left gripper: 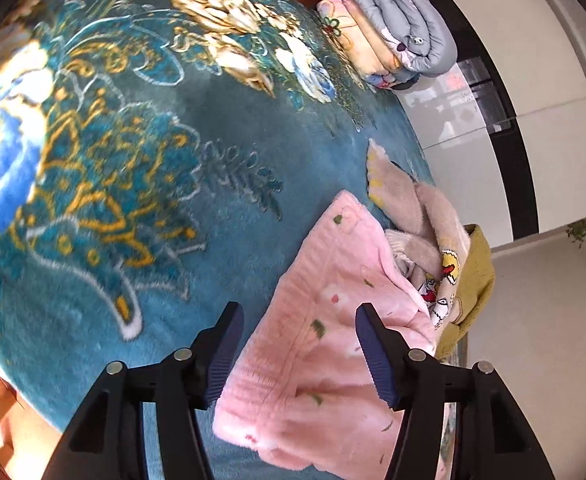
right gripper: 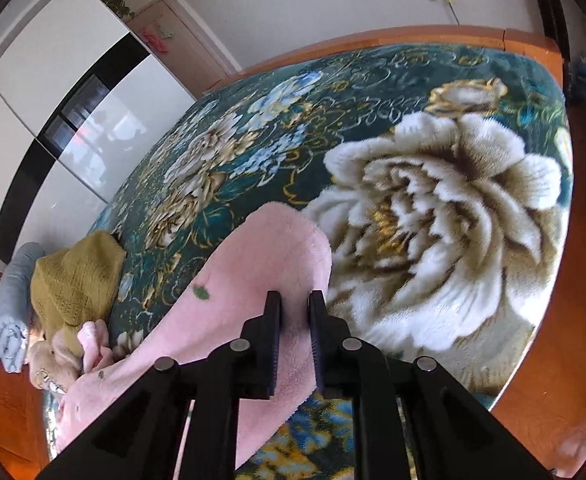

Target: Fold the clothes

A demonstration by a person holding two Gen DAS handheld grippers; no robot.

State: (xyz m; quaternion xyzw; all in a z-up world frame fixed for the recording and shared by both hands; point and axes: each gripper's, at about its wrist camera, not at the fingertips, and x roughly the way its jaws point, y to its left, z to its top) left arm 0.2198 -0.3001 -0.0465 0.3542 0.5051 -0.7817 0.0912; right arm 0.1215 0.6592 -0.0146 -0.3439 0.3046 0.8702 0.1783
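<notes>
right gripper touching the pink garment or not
Touching: the right wrist view shows the right gripper with jaws closed on a fold of the pink garment.

Pink garment (right gripper: pixel 261 264): soft fleece, ribbed in places; blanket (left gripper: pixel 141 152): thick plush pile; mustard knit (right gripper: pixel 77 276): coarse, matt; grippers' frames: matt black plastic with metal pins, ridged blue pads (left gripper: pixel 377 356); wardrobe (right gripper: pixel 105 136): glossy white panels; floor (right gripper: pixel 585 240): polished wood.

Right gripper (right gripper: pixel 295 300) jaws clamping pink garment (right gripper: pixel 261 264)
</notes>
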